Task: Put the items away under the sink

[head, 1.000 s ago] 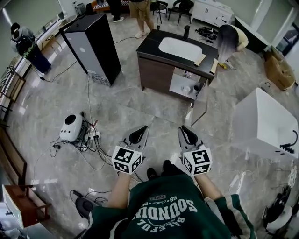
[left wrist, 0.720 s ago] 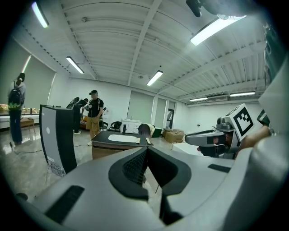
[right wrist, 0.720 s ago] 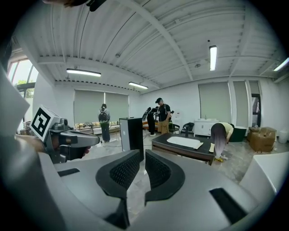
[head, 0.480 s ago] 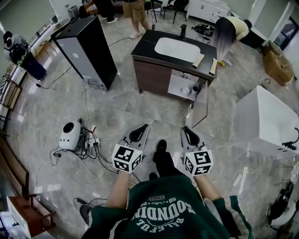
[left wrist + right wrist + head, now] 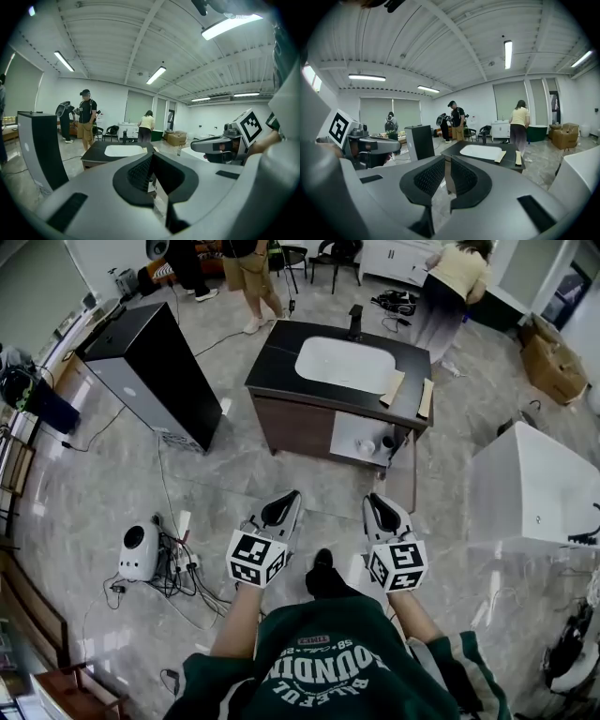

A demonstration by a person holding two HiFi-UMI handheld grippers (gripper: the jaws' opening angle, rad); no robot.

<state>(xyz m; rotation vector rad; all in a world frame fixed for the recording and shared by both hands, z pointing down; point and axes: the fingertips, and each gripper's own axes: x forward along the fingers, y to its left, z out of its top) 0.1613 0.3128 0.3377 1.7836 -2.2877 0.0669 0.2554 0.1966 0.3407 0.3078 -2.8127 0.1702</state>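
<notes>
Sink point(image 5: 344, 365), one, beyond left tongs point(image 5: 292, 495) and right tongs point(image 5: 368, 498), both empty.

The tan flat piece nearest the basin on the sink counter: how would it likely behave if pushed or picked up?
The tan flat piece looks thin and lies flat on the dark counter, so it is probably light and would likely slide rather than roll. Lying flush, it may be awkward to pinch from above. Stiffness cannot be told.

Worn: dark green sweatshirt point(image 5: 328, 667), white block lettering across the chest, sleeves ending short of the wrists; black shoe point(image 5: 322, 562). Left gripper point(image 5: 281, 509) and right gripper point(image 5: 378, 510): pale grey moulded shells, black ribbed pads point(image 5: 138, 171), each carrying a white cube point(image 5: 255, 559) with black square markers.
</notes>
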